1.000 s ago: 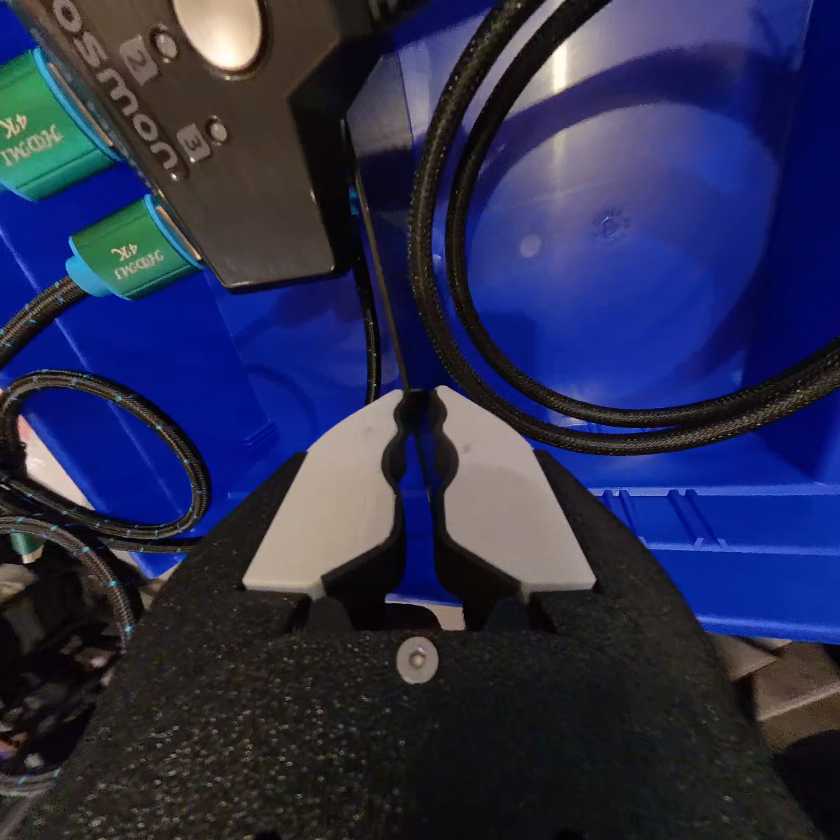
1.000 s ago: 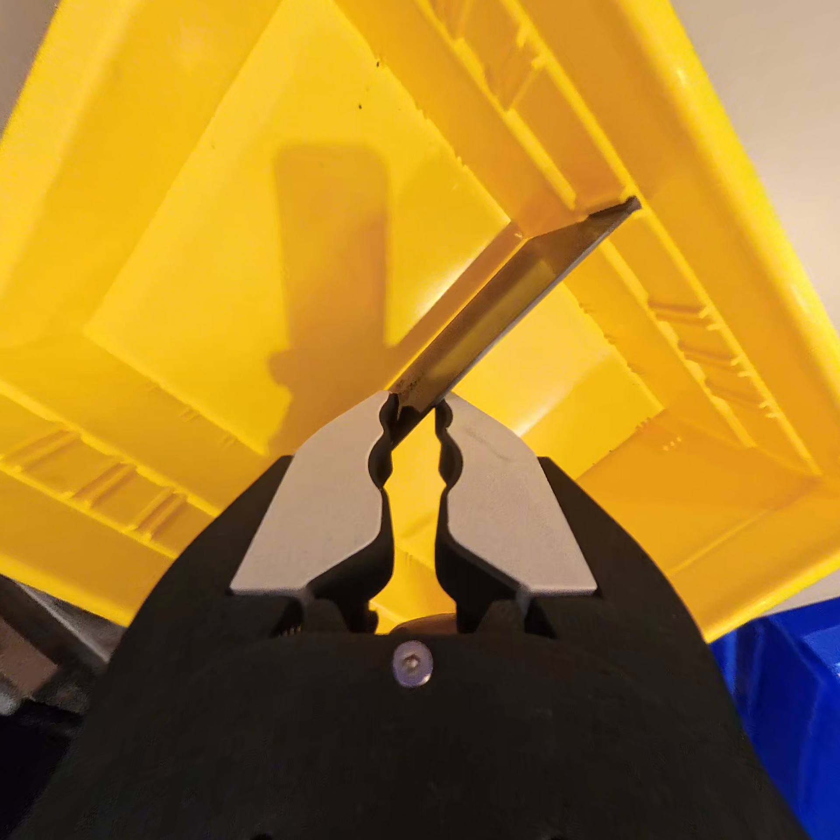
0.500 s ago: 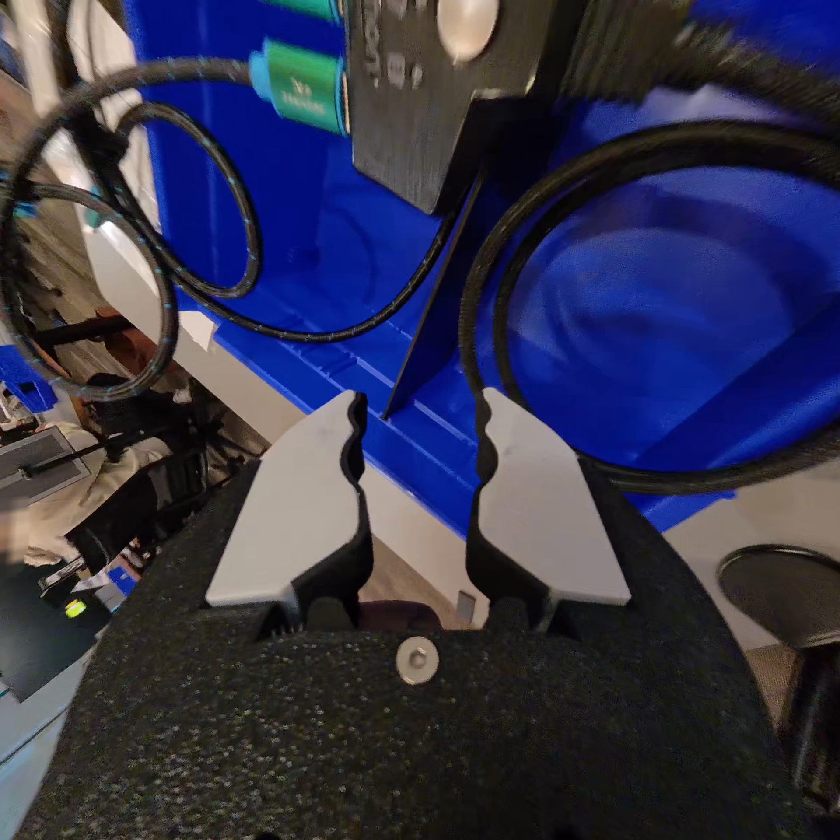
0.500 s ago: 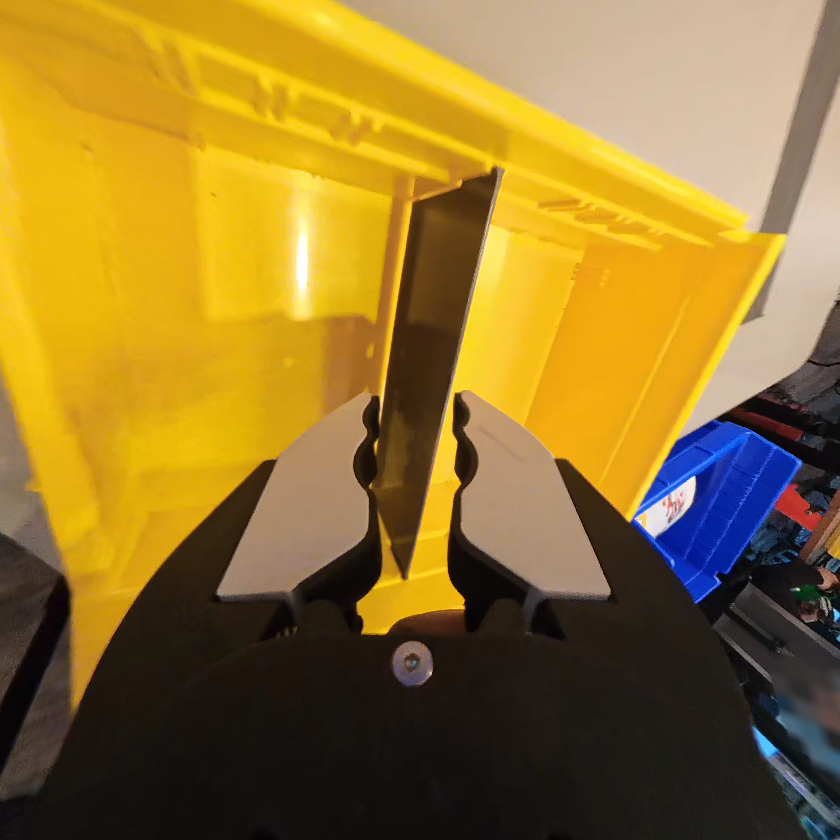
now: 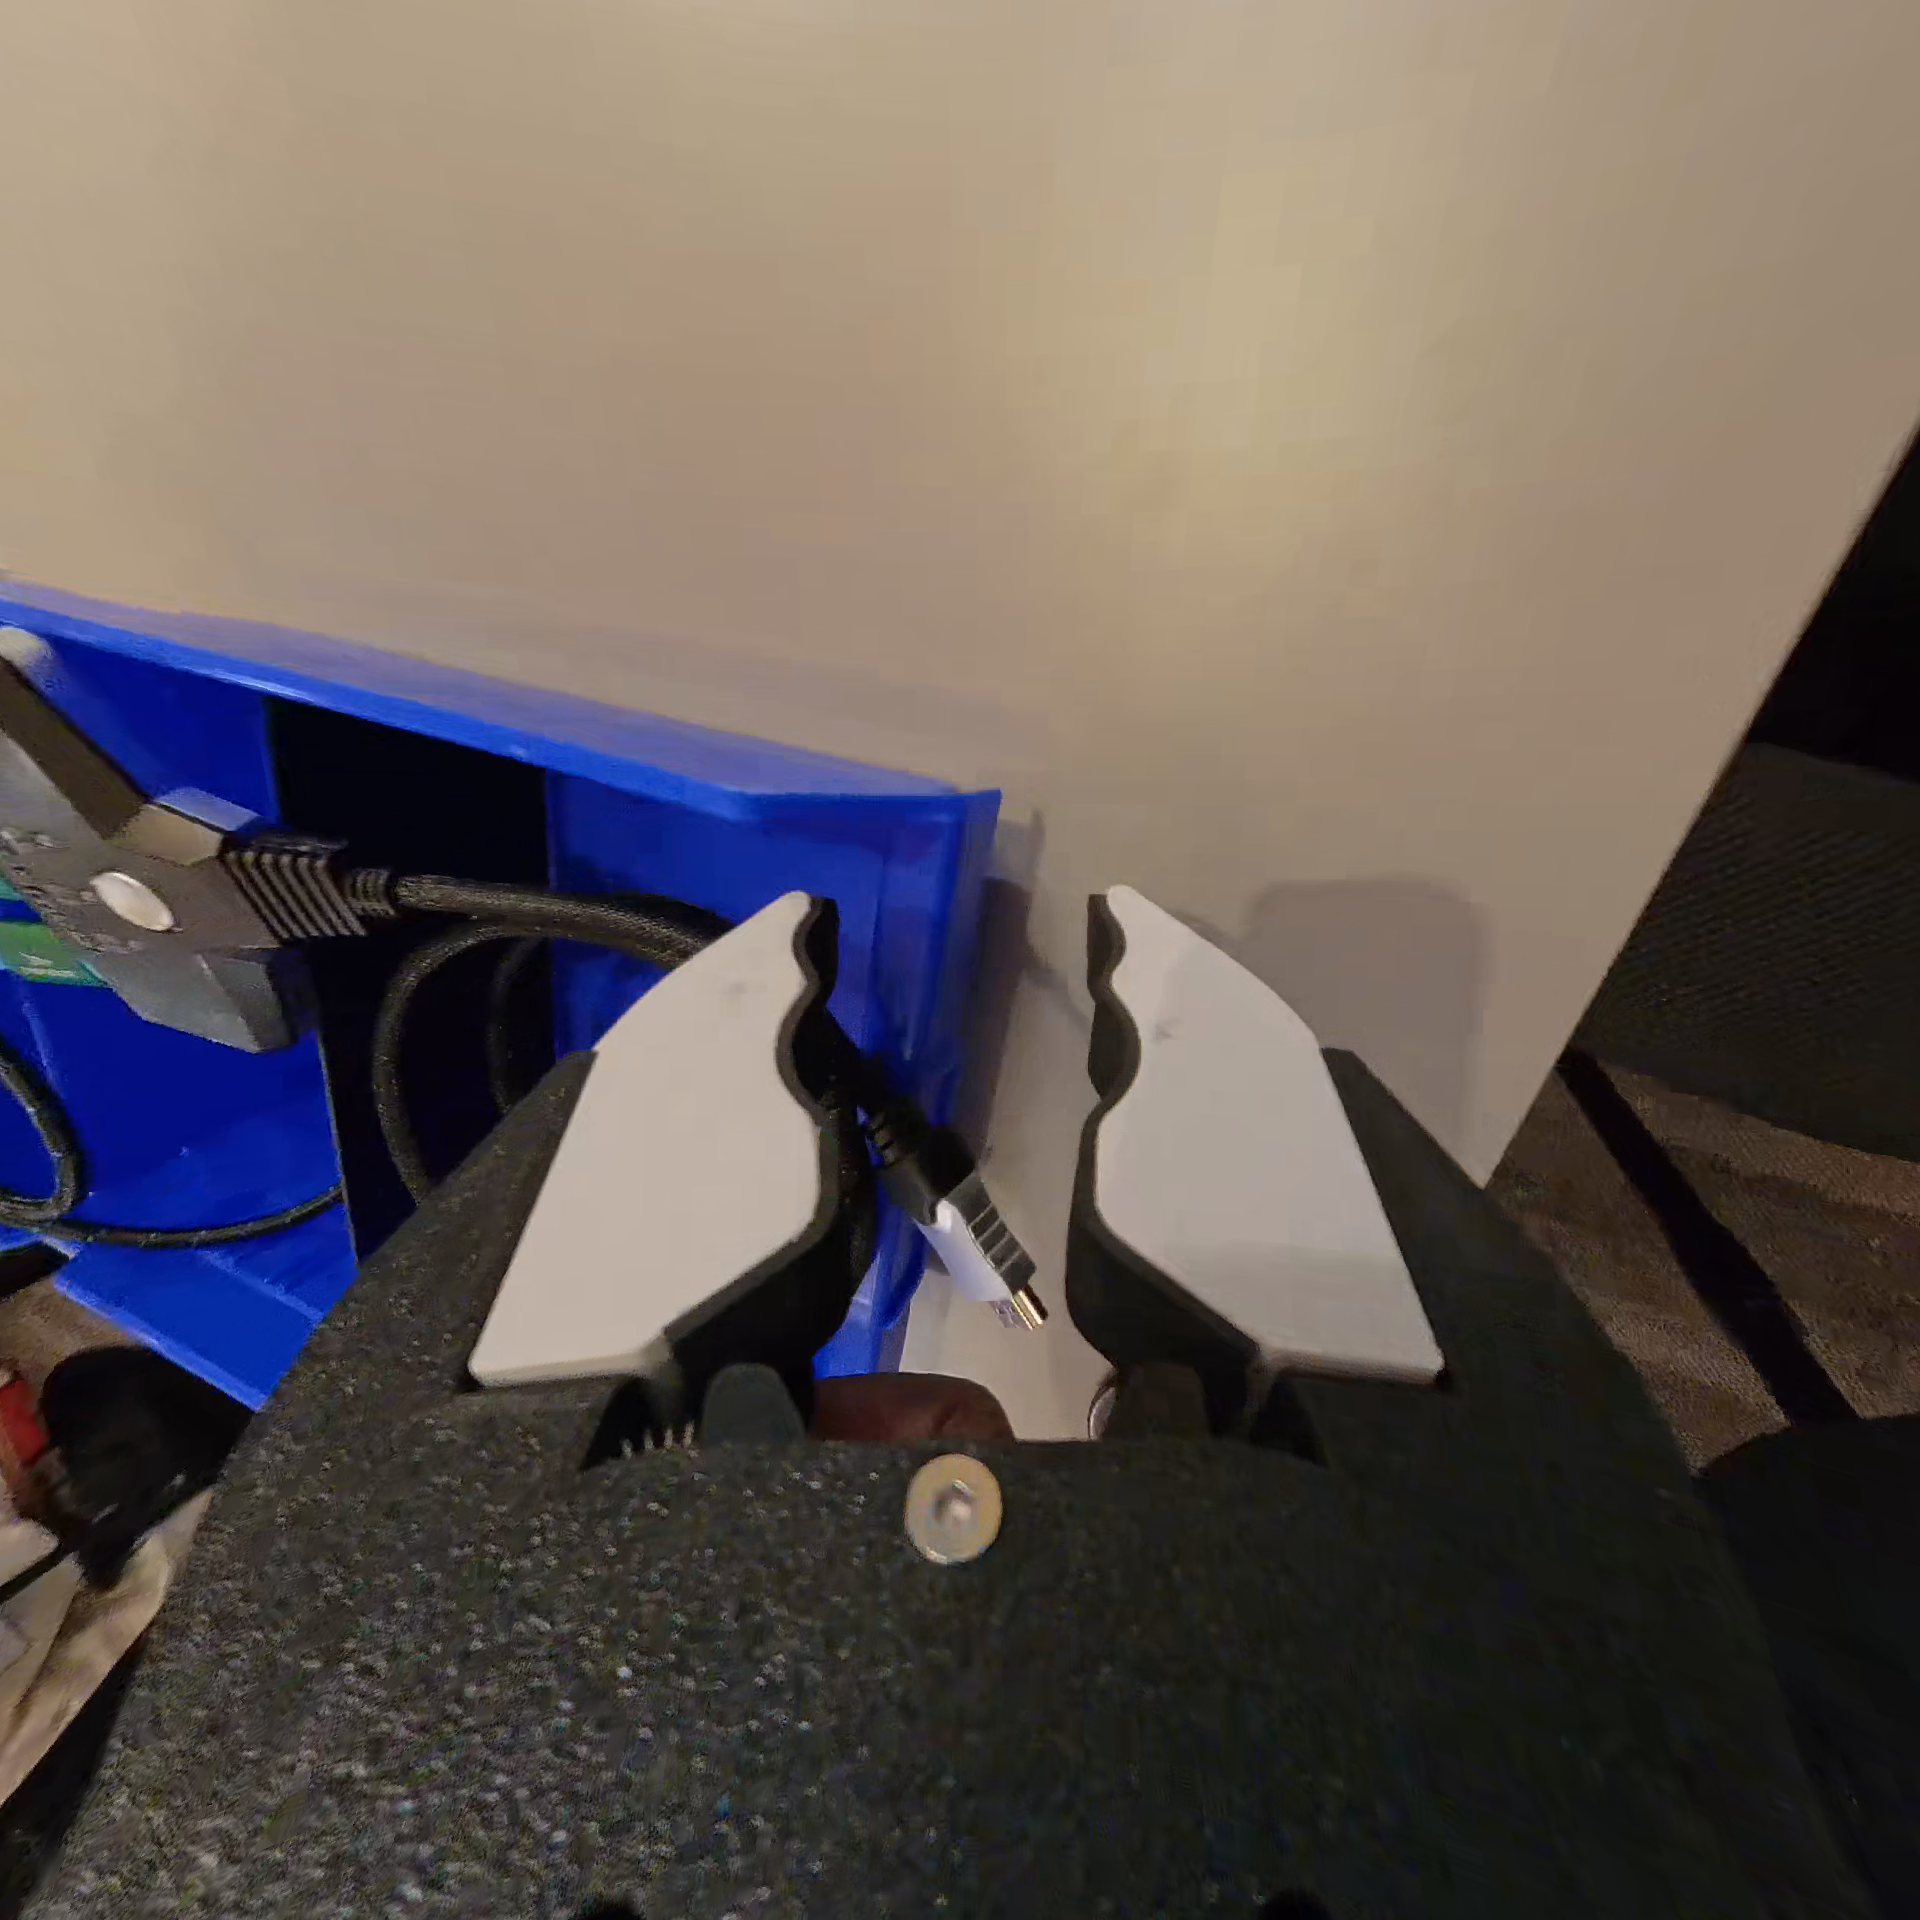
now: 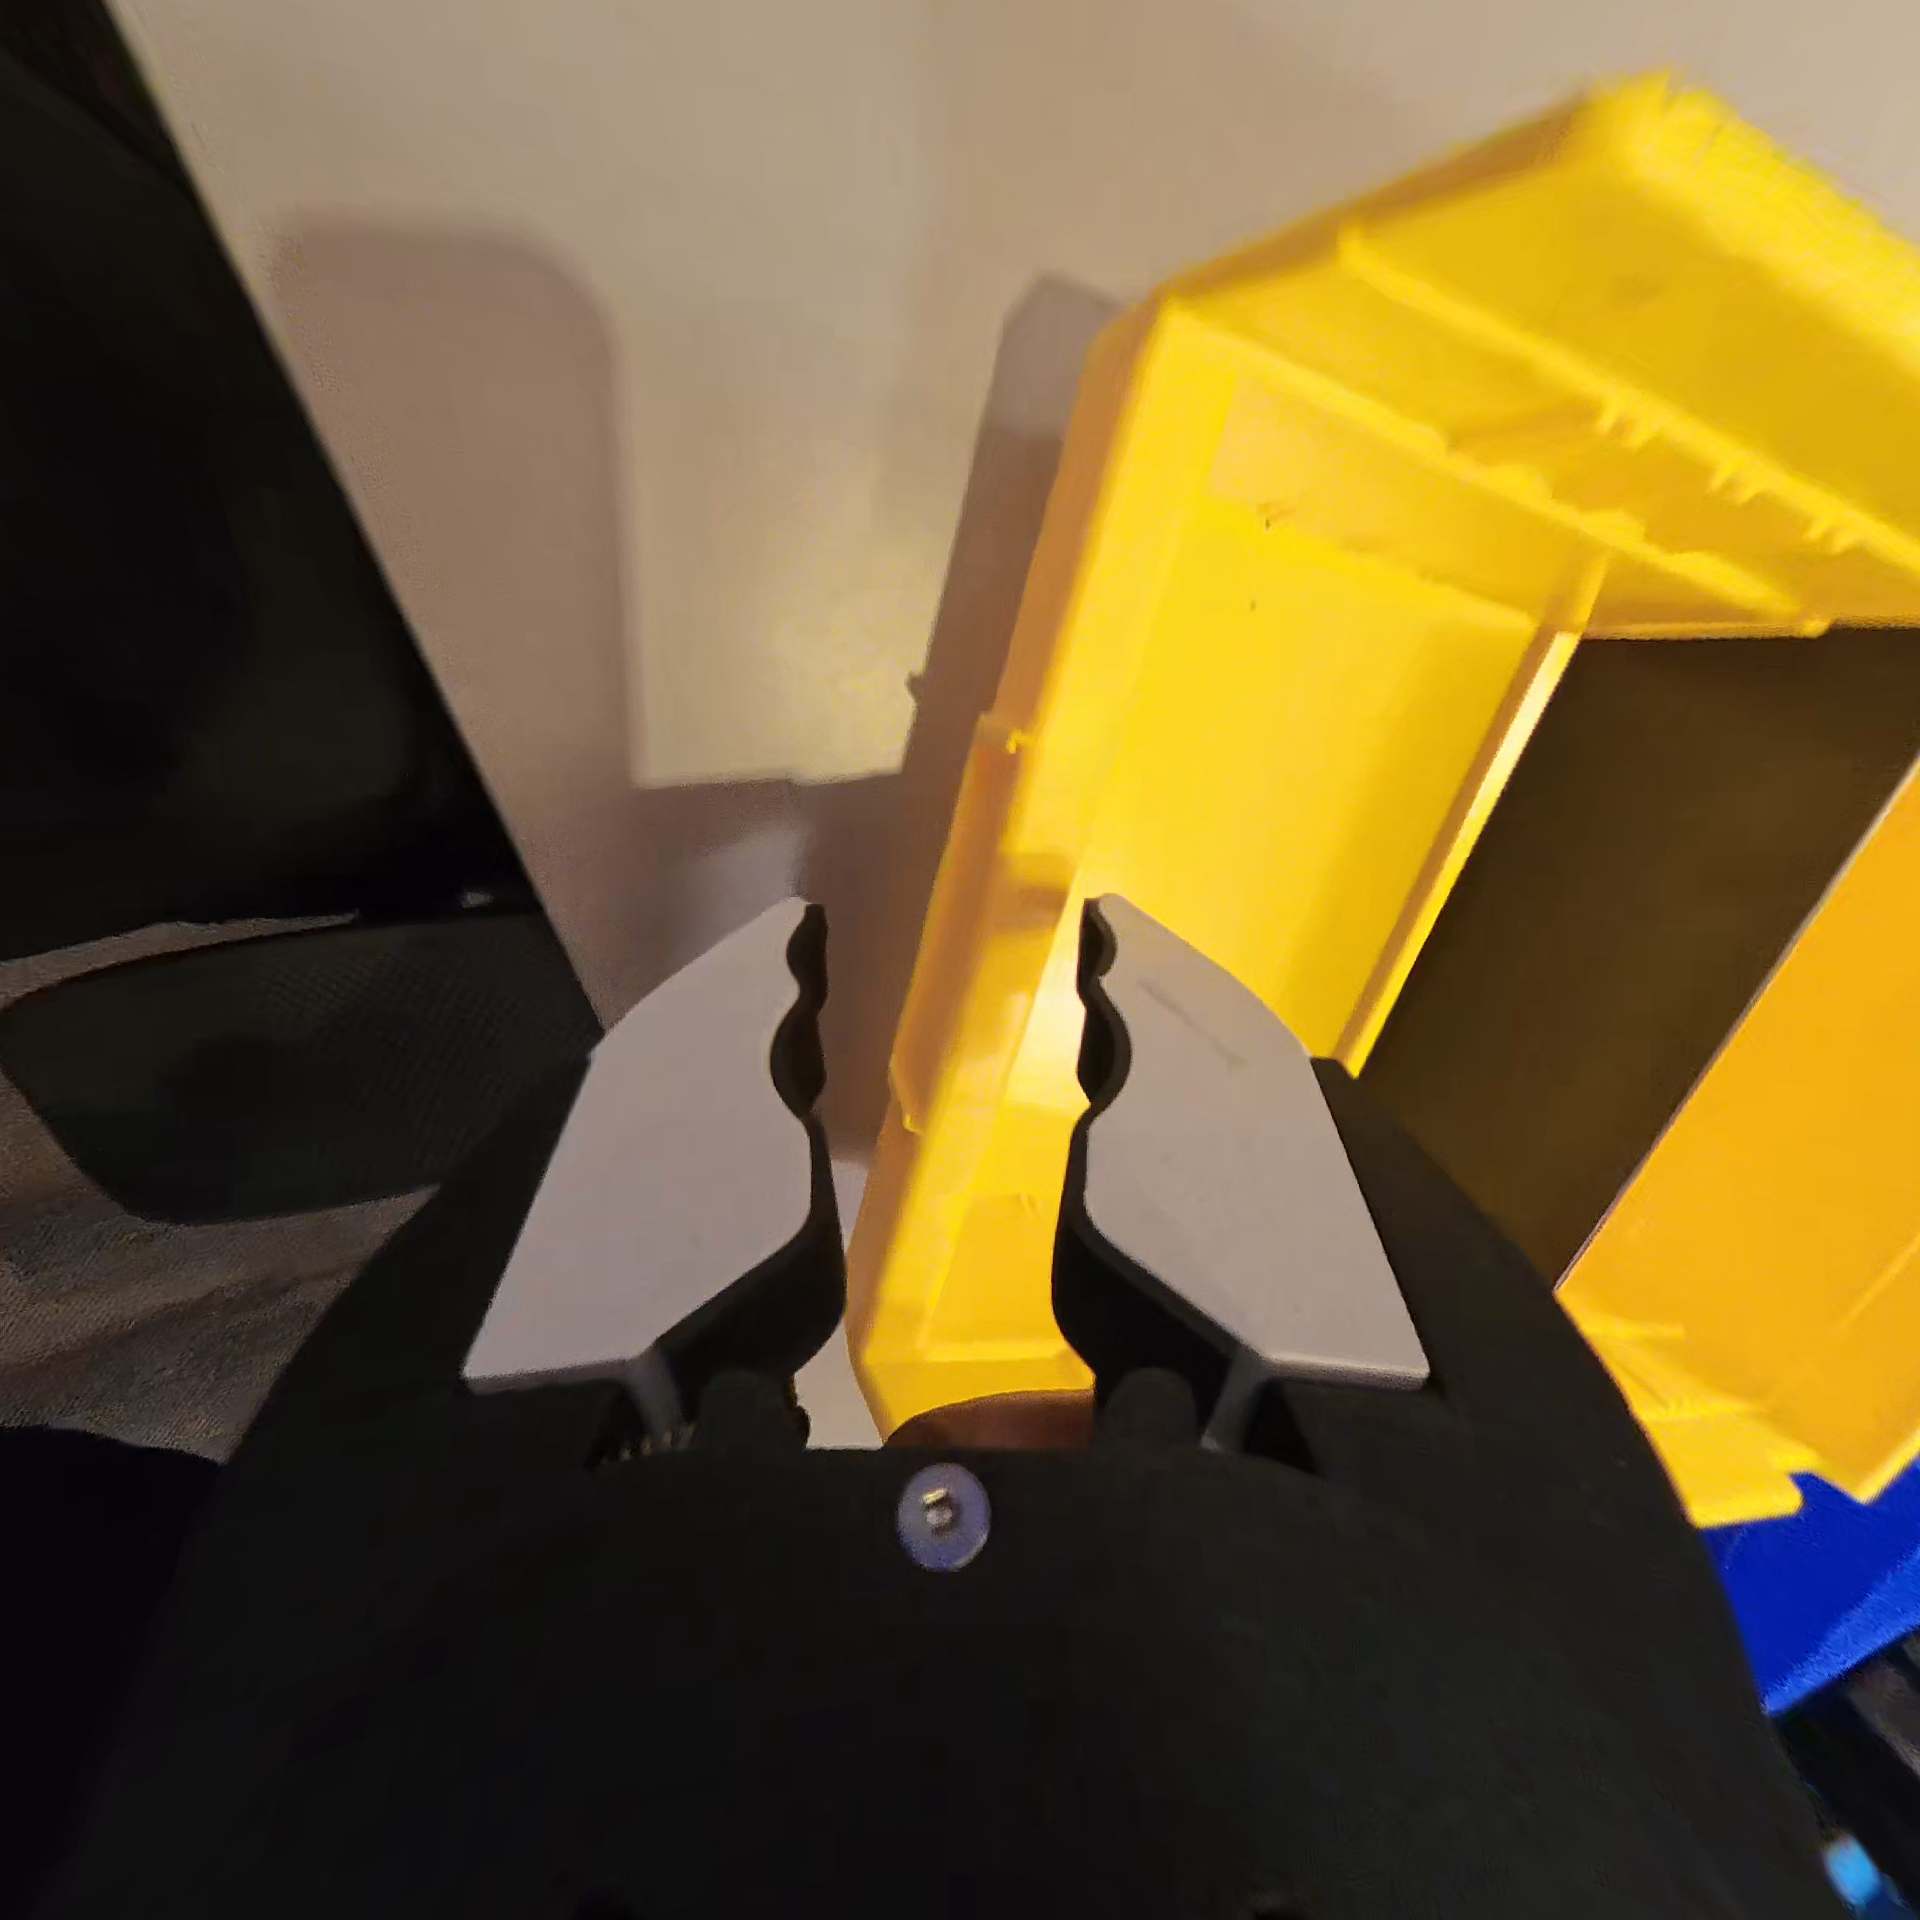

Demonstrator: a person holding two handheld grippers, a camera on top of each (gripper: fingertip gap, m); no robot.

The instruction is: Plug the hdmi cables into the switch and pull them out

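My left gripper gapes wide, empty, over a loose hdmi plug beside the blue bin; right gripper open too. I'd pinch its rigid ribbed shell, since the braided cable flexes.

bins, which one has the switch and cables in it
The blue bin in the left wrist view: the switch and black cable lie inside. The yellow bin shows only a dark divider.

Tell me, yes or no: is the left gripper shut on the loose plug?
No. The left gripper stands open, and the loose plug hangs over the blue bin's edge between its fingers, touching neither.
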